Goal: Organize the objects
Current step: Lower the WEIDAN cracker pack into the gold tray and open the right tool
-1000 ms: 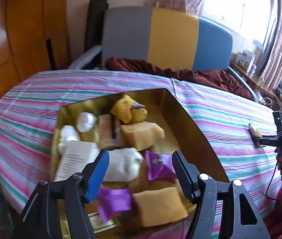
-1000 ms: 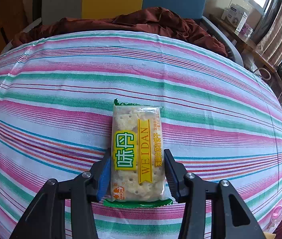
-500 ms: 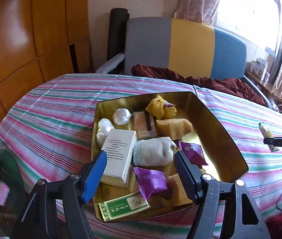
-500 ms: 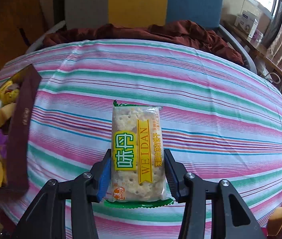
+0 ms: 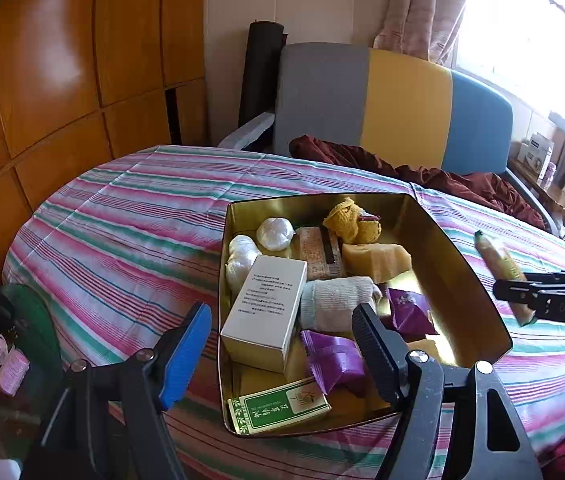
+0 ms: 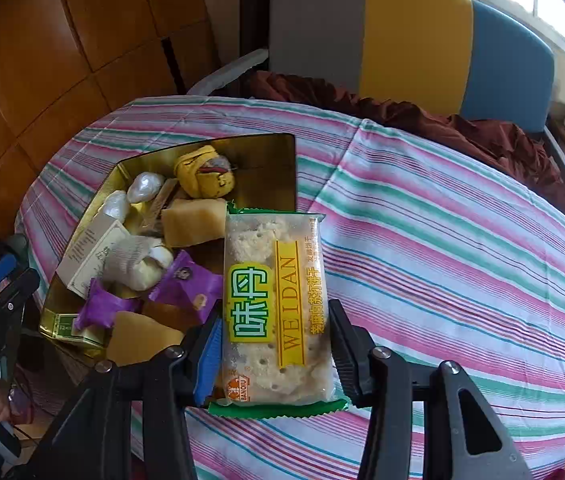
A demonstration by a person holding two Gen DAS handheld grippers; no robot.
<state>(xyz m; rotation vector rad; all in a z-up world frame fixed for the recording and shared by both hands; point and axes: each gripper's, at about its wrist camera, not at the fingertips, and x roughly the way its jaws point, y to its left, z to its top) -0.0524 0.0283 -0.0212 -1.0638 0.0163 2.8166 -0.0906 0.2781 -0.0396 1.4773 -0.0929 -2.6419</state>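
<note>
Right wrist view: right gripper [image 6: 272,354] clamps the cracker packet [image 6: 274,312] upright between its jaws, just beside the tin [image 6: 266,148].

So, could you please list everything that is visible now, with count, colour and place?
tin: one, gold, on the striped cloth
striped cloth: one, pink, green and white, over the table
white box: one, in the tin, left side
purple packets: two, in the tin, near side
green packet: one, near corner of the tin
cracker packet: one, clear with yellow and green print, held above the tin's edge
chair: one, grey, yellow and blue, behind the table
left gripper: open, empty, over the tin's near end
right gripper: shut on the cracker packet
</note>
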